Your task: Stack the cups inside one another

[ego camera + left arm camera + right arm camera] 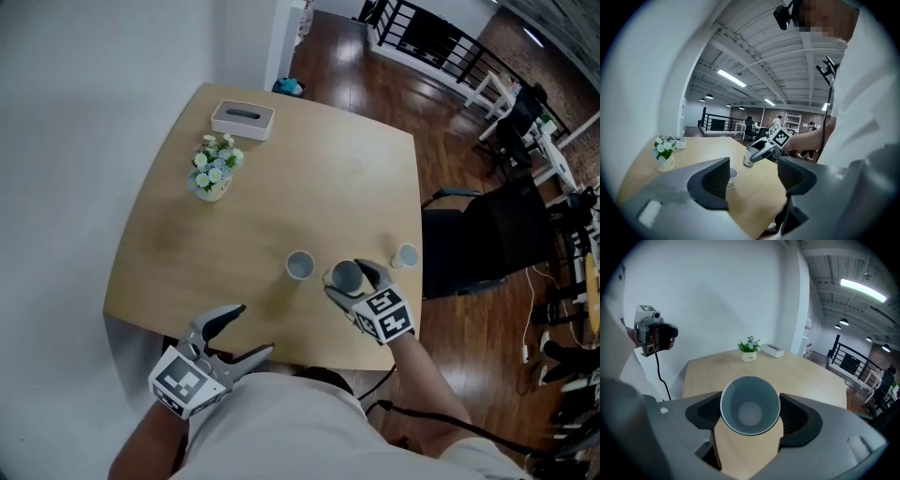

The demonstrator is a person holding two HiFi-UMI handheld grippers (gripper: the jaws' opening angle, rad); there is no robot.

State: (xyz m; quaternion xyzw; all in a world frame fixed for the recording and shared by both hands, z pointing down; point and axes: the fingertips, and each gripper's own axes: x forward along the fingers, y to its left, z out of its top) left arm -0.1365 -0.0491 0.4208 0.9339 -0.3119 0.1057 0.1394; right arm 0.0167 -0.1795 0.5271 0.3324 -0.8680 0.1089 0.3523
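Three pale grey paper cups are in play. One cup [299, 265] stands upright on the wooden table [281, 187], also seen past my left jaws as the standing cup [732, 176]. My right gripper [349, 277] is shut on a second cup [347, 274], held tilted just above the table to the right of the first. Its open mouth faces the right gripper view, the held cup [750, 405] pinched between the jaws of the right gripper [750, 412]. A third cup [407, 255] stands near the table's right edge. My left gripper [255, 328] hangs open at the front edge, holding nothing.
A vase of flowers [214, 172] and a white tissue box [243, 118] sit at the far left of the table. A black office chair [487, 234] stands right of the table. A white wall runs along the left side.
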